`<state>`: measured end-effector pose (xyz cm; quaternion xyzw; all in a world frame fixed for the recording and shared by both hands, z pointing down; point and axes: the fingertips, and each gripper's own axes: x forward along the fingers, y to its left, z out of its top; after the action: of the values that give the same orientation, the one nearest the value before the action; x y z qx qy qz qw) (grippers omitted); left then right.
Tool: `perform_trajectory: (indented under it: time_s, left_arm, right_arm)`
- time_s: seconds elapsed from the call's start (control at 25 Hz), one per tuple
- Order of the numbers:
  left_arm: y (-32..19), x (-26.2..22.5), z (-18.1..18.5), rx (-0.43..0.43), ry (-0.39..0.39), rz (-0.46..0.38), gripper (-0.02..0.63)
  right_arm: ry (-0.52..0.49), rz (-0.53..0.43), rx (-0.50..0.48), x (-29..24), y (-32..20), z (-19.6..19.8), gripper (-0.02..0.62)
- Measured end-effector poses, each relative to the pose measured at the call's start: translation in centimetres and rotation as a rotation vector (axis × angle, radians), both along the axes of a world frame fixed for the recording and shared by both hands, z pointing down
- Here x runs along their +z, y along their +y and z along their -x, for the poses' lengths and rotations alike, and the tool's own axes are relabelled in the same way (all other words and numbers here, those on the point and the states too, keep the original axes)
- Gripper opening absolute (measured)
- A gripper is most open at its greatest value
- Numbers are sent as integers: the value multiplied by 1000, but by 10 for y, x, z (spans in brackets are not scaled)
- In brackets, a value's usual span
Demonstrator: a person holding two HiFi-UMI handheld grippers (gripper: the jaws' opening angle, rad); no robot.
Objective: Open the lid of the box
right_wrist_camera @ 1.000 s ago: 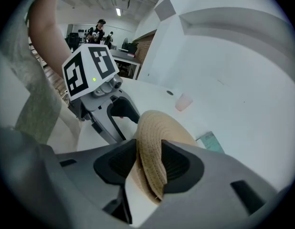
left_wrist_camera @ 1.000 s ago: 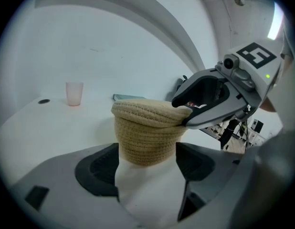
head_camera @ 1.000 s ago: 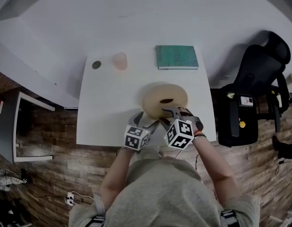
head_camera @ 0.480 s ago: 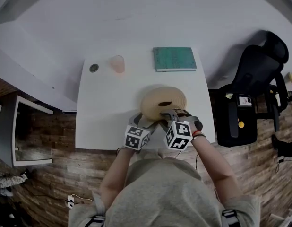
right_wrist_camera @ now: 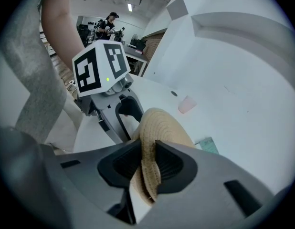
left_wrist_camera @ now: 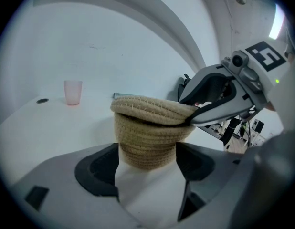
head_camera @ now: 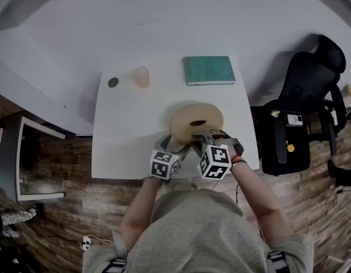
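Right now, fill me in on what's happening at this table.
A person stands over a white table with a gripper in each hand, working on a woven box. The left gripper clamps the box's body to steady it. The right gripper has just been closing its jaws, and they now pinch the rim of the lid. The lid still sits on the box.

Right gripper (right_wrist_camera: 146, 163), jaws just closed further, pads pinching the woven lid (right_wrist_camera: 163, 124) edge-on by its rim; left gripper (right_wrist_camera: 126, 128) behind; pink cup (right_wrist_camera: 187, 104) and green book (right_wrist_camera: 208, 145) on white table (right_wrist_camera: 152, 92).
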<state>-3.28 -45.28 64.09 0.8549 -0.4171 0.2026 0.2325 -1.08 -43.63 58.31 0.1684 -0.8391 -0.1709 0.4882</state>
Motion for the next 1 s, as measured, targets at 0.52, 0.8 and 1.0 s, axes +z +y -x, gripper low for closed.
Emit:
perform_trajectory:
  time_s: [0.52, 0.8, 1.0]
  left_arm:
    - [5, -9, 6, -50, 15, -20, 344]
    - [5, -17, 7, -65, 38, -29, 344]
    - [7, -21, 8, -72, 45, -39, 341]
  right_arm:
    - [-135, -29, 102, -28, -12, -2, 81]
    - [-253, -33, 202, -47, -23, -8, 79]
    - [-401, -23, 329, -68, -35, -21, 78]
